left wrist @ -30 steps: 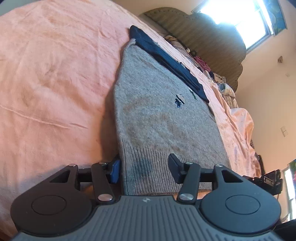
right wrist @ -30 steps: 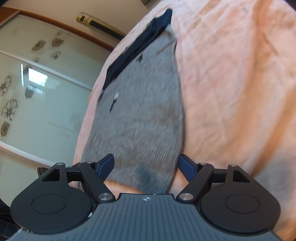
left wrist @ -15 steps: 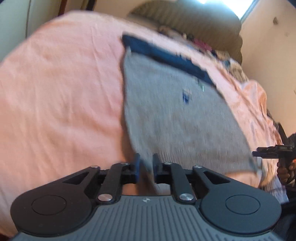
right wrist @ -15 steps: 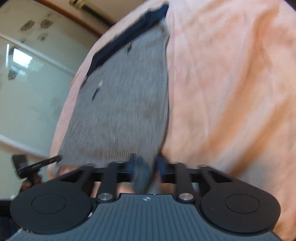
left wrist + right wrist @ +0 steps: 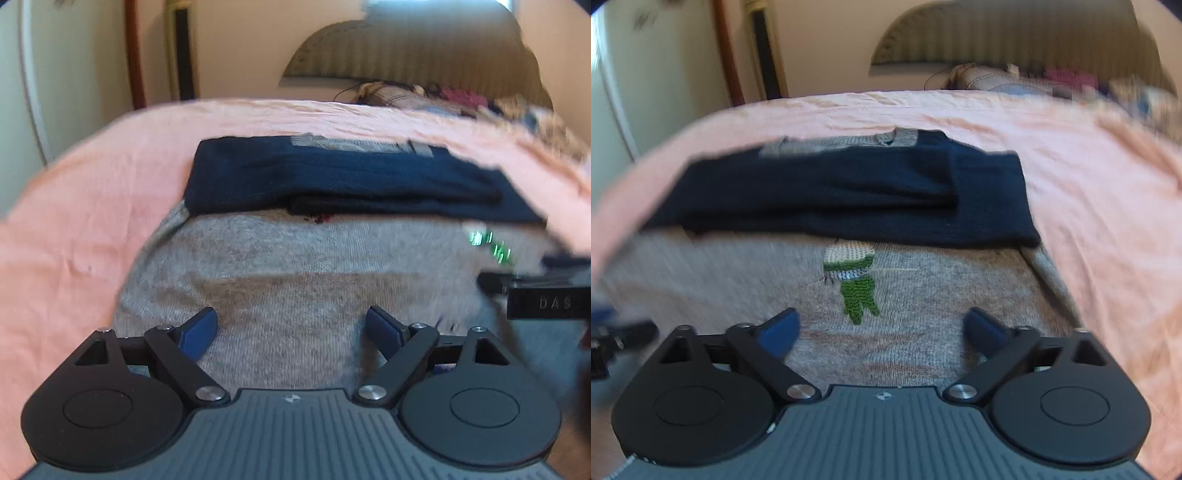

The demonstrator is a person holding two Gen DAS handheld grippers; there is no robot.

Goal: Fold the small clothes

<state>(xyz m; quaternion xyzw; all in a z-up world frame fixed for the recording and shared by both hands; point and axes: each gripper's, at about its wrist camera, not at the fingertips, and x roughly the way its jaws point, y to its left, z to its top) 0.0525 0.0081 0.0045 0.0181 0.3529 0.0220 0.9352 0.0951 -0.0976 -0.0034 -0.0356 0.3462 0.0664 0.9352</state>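
On the pink bed sheet (image 5: 92, 206) lies the grey sweater (image 5: 295, 288); above it my left gripper (image 5: 291, 332) and right gripper (image 5: 882, 332) both stand wide apart, holding nothing.

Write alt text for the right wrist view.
The right gripper hangs open over a grey knit sweater with a green embroidered motif, its navy sleeves folded across the far end. The sweater lies on a pink bedsheet; a headboard stands beyond.
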